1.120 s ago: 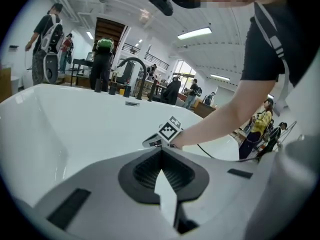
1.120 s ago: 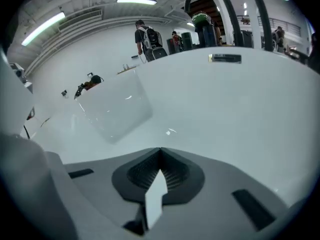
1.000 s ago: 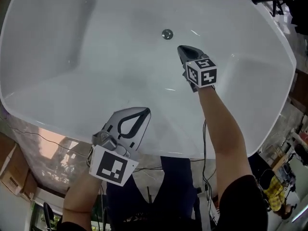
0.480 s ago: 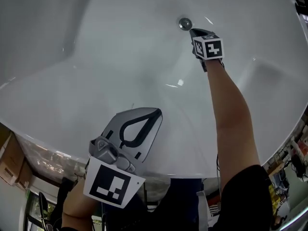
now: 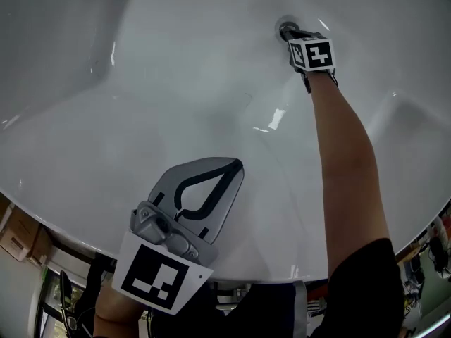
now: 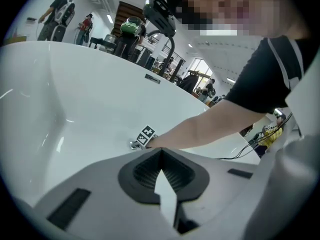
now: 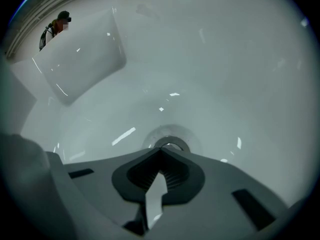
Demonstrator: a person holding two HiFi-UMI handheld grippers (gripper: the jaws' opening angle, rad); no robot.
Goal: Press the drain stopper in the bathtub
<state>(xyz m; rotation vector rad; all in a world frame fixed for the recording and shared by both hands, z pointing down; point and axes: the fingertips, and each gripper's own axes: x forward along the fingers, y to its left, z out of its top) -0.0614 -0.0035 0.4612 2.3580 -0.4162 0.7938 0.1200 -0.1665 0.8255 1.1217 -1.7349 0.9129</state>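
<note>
The round chrome drain stopper [image 5: 285,28] sits in the floor of the white bathtub [image 5: 176,83]. My right gripper [image 5: 292,34] is shut and its tip is right at the stopper; in the right gripper view the stopper [image 7: 169,145] shows just past the closed tip [image 7: 161,151]. Whether the tip touches the stopper is hard to tell. My left gripper [image 5: 220,169] is shut on nothing and hangs over the tub's near slope, well away from the drain. From the left gripper view, the stopper [image 6: 134,145] and the right gripper's marker cube [image 6: 146,135] appear small beyond the closed left tip [image 6: 160,151].
The tub's near rim [image 5: 84,248] runs below my left gripper, with boxes [image 5: 17,234] on the floor past it. An overflow plate [image 6: 152,79] is on the far tub wall. Several people [image 6: 60,14] and a dark faucet [image 6: 160,14] stand behind the tub.
My right gripper has reached further down into the tub, from short of the drain to right at the stopper. The left gripper has stayed over the near slope.
</note>
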